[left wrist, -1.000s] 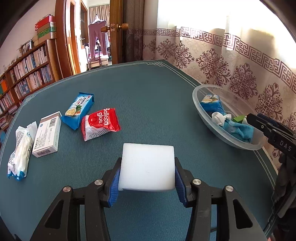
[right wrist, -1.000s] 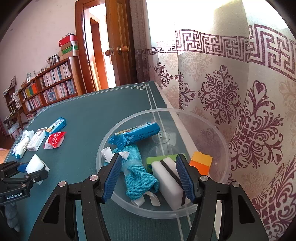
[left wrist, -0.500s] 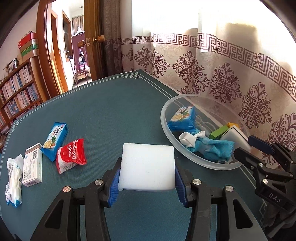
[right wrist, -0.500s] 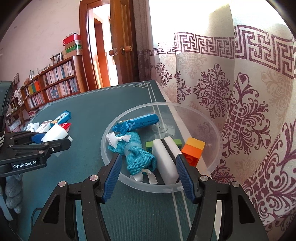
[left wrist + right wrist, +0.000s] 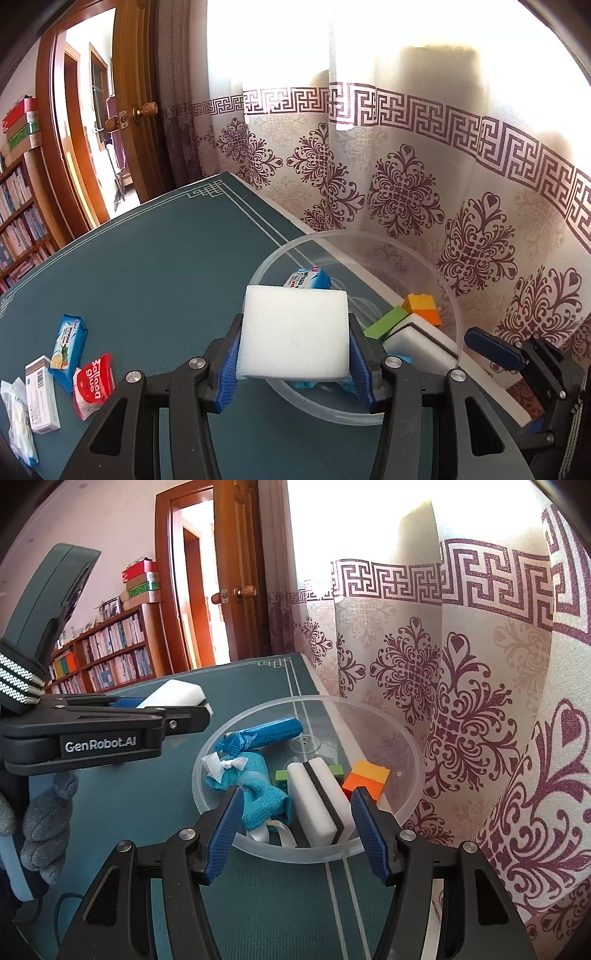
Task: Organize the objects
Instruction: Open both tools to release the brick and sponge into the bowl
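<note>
While tilted down at the clear bowl (image 5: 452, 306), left gripper (image 5: 293, 350) fingers squeezing a white sponge block (image 5: 293, 332), square and clean, mid-frame. Right gripper (image 5: 295, 827) fingers apart, holding nothing, low center. Inside bowl: blue packet (image 5: 266, 734), teal cloth (image 5: 258, 790), orange brick (image 5: 367, 775). Lower left on bench (image 5: 147, 266): red packet (image 5: 92, 384), white box (image 5: 41, 395).
</note>
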